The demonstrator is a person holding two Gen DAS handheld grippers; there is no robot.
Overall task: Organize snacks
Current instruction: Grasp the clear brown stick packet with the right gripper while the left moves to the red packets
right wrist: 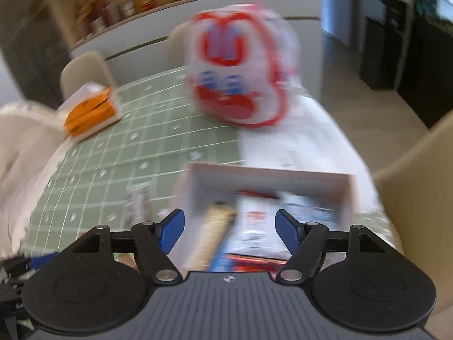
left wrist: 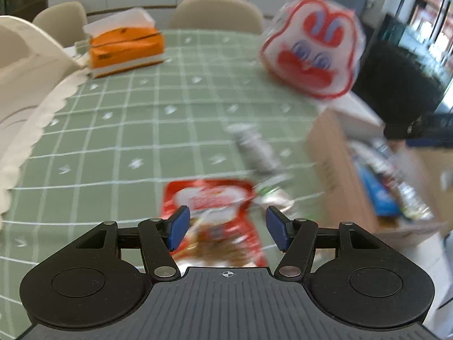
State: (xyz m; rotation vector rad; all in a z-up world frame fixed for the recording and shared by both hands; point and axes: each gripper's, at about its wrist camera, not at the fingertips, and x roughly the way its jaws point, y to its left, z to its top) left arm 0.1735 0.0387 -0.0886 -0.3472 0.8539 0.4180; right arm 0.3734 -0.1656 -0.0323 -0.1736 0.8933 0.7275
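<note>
My left gripper (left wrist: 226, 228) is open and empty above a red snack bag (left wrist: 215, 212) lying on the green checked tablecloth (left wrist: 127, 119). A silver snack packet (left wrist: 256, 150) lies beyond it. A cardboard box (left wrist: 339, 167) at the right holds several snacks. My right gripper (right wrist: 230, 233) is open and empty over that box (right wrist: 271, 174), with a tan biscuit pack (right wrist: 212, 235) and a white packet (right wrist: 254, 226) inside. A white bag with a red cartoon face (left wrist: 310, 48) stands at the table's far side, and it also shows in the right wrist view (right wrist: 240, 68). Both views are blurred.
An orange tissue box (left wrist: 126, 49) sits at the far left of the table, also in the right wrist view (right wrist: 90, 112). Beige chairs (left wrist: 215, 11) stand behind the table. A white cloth (left wrist: 25, 70) drapes at the left edge. A chair back (right wrist: 419, 187) is at the right.
</note>
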